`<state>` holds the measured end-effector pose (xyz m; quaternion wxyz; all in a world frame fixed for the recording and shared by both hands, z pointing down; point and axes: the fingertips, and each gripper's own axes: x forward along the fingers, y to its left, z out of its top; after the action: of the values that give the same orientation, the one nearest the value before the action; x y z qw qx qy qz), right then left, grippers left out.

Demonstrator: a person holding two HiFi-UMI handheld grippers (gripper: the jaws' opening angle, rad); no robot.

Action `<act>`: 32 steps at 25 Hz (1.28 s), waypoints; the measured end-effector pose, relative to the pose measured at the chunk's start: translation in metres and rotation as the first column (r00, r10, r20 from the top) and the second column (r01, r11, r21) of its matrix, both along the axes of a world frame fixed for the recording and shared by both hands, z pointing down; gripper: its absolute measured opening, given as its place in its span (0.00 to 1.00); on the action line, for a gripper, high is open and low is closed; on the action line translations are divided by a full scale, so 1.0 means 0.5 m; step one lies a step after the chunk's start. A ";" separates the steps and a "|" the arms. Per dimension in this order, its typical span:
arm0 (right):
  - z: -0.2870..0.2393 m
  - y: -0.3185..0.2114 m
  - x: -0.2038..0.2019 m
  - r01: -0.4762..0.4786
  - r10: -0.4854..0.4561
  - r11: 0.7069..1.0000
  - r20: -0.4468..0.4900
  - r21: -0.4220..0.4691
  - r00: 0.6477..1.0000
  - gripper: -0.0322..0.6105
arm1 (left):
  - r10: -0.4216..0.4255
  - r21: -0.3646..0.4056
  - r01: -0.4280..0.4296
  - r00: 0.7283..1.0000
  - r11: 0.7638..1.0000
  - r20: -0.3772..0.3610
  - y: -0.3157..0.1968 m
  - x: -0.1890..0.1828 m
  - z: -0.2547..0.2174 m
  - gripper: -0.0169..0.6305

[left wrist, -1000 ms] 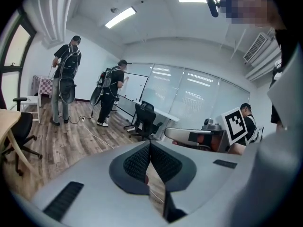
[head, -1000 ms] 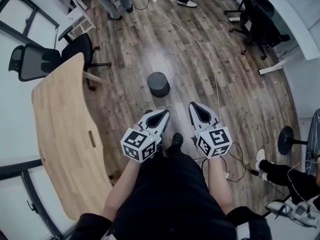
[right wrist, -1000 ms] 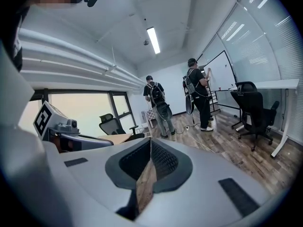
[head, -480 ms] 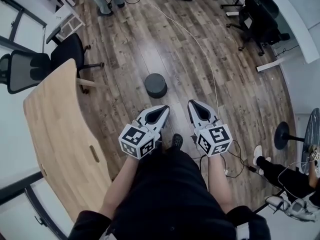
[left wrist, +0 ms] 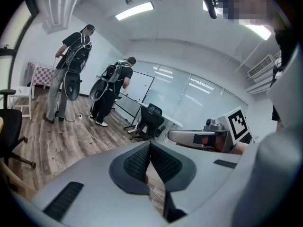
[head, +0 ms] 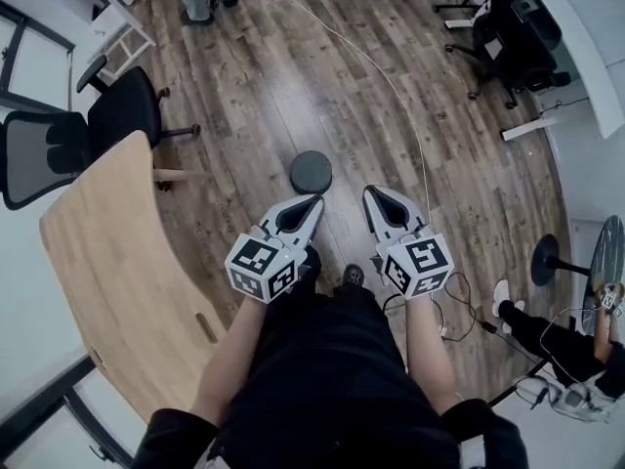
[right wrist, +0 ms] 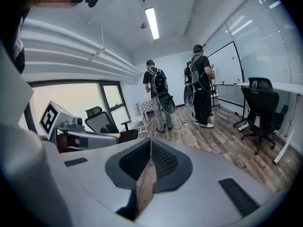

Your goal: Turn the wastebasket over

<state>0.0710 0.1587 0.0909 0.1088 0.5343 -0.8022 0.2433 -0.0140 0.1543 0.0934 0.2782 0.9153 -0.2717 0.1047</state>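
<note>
The wastebasket [head: 311,171] is a small dark grey round bin on the wooden floor, showing a closed flat top in the head view. It stands just beyond both grippers. My left gripper [head: 314,201] is shut and empty, its tip a short way below the bin. My right gripper [head: 371,192] is shut and empty too, to the right of the bin. The jaws meet tip to tip in the left gripper view [left wrist: 150,143] and in the right gripper view [right wrist: 150,140]. Neither gripper view shows the bin.
A light wooden table [head: 107,272] fills the left side, with a black office chair [head: 122,110] behind it. A white cable [head: 391,86] runs across the floor past the bin. Two people [right wrist: 182,91] stand at the far end. Another chair [head: 518,27] and a desk sit at the right.
Both grippers have advanced toward the bin, which now lies much closer to their tips. The jaws stayed shut throughout.
</note>
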 end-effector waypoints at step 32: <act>0.197 -0.148 -0.058 0.150 -0.158 0.963 -0.018 -0.223 0.987 0.10 | -0.146 -0.184 0.163 0.984 0.969 0.103 -0.155 -0.084 0.181 0.05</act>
<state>0.0422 0.0846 0.1896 0.2005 0.4590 -0.8073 0.3120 -0.0558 0.0768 0.1839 0.3598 0.8548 -0.3432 0.1489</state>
